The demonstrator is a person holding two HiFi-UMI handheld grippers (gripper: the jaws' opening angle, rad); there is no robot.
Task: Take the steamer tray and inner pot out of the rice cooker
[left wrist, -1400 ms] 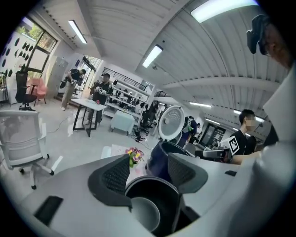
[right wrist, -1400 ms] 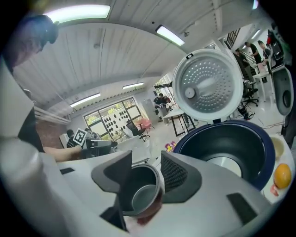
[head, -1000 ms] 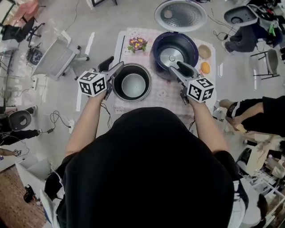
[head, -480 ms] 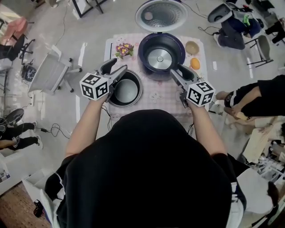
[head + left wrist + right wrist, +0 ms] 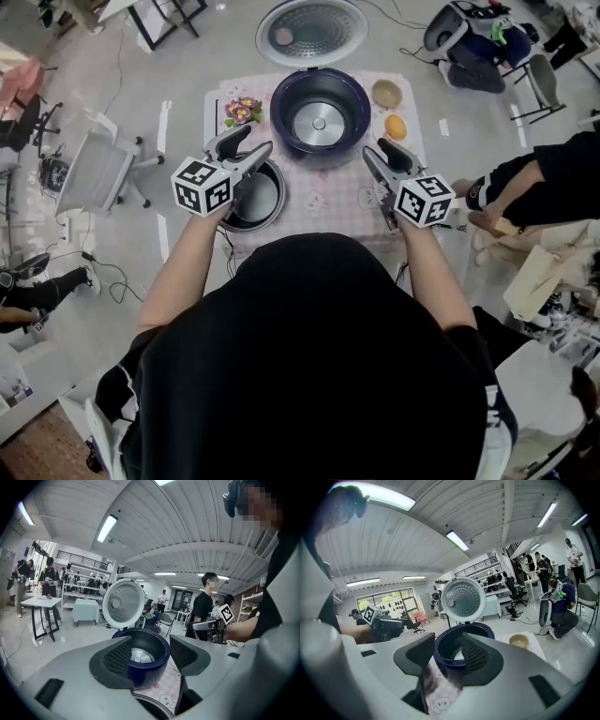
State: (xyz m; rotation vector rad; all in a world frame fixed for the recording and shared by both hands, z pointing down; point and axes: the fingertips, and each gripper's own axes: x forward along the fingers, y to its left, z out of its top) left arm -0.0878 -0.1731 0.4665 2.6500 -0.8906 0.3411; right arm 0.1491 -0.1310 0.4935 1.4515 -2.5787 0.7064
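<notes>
The left claw [image 5: 258,137] is wide open and empty, over the inner pot [image 5: 255,199] at the bench's [image 5: 337,199] left. The right claw [image 5: 373,147], half open and empty, is near the open rice cooker [image 5: 319,120] at the far side.

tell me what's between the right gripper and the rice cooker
Only a bare stretch of pink tablecloth lies between the right gripper and the rice cooker; the head view shows it.

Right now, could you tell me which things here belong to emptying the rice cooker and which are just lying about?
Job in hand: rice cooker, its lid open; inner pot, already out on the table; left gripper and right gripper, both open, fingers empty.
Lying about: flowers; small bowl; orange fruit; office chair.
</notes>
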